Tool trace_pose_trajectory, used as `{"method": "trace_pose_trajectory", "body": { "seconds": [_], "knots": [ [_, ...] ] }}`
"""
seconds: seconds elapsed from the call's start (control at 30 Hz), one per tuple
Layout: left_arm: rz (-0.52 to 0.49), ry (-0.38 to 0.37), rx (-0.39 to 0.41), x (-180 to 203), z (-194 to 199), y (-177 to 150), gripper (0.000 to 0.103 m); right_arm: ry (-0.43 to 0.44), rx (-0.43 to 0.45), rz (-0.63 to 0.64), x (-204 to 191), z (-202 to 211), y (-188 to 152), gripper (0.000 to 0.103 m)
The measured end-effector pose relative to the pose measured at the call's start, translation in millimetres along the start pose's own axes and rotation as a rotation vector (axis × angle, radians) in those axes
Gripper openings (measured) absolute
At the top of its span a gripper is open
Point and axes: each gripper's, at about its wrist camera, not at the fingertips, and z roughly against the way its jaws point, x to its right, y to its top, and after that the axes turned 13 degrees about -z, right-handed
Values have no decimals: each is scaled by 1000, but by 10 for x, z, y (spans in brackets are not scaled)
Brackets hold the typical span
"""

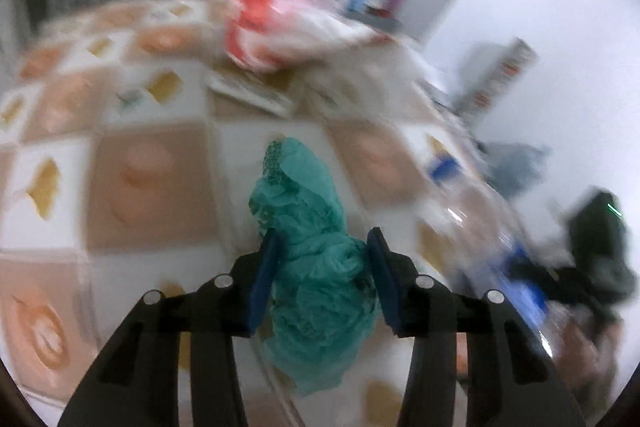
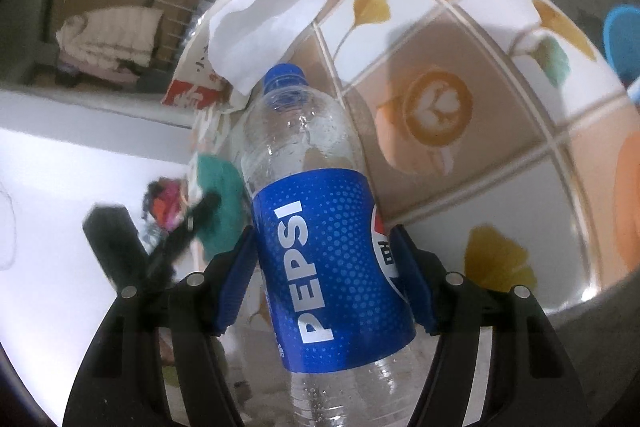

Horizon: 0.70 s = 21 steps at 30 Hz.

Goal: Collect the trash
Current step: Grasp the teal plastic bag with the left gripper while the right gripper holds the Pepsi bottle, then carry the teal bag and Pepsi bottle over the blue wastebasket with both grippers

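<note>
Teal crumpled plastic bag (image 1: 316, 267) between the blue pads of the left tool (image 1: 322, 241), pads touching its sides and pinching it, bag rising forward past the fingertips and hanging down below them, over the desk. Clear plastic Pepsi bottle (image 2: 320, 227) with blue label and blue cap clamped in the right tool (image 2: 322, 241), pads pressed on the label at both sides, cap end pointing away, lower body running back toward the camera; beads of moisture inside the clear wall. Same bottle at the right edge of the left wrist view, heavily blurred. Beneath both, a desk (image 2: 500, 131) under a glossy cloth of brown and white squares printed with coffee cups and yellow ginkgo leaves. Farther back on the desk, a white crumpled tissue (image 2: 264, 27) just beyond the bottle cap, lying on a red and white paper packet (image 2: 192, 83). In the left wrist view, a red and white crumpled bag (image 1: 264, 23) near the far side of the desk, beside flat papers (image 1: 248, 91); much of this view smeared by motion. Left tool also in the right wrist view, low left, black with the teal bag by it. Pale floor past the desk edge; blue round object (image 2: 622, 39) at the far right, cut off by the frame.
</note>
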Motion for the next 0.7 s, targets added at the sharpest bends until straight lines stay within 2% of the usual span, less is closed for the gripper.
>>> {"method": "trace_pose_trajectory", "body": {
  "seconds": [0.07, 0.13, 0.2, 0.3, 0.6, 0.7],
  "knots": [
    [-33, -66, -40, 97, 48, -111, 46, -4, 1, 1, 17, 11, -34, 63],
    [-48, -36, -60, 170, 72, -191, 47, -18, 5, 20, 3, 19, -51, 64],
    [-57, 3, -71, 225, 87, -232, 55, -36, 14, 35, -31, 10, -57, 65],
    [-50, 40, -67, 254, 102, -244, 60, -72, 21, 62, -125, -23, -57, 65],
    [-73, 95, -101, 351, -20, -297, 61, -188, 41, 169, -297, -67, -117, 70],
    [-66, 81, -95, 370, -49, -323, 57, -201, 38, 191, -315, -96, -134, 70]
  ]
}}
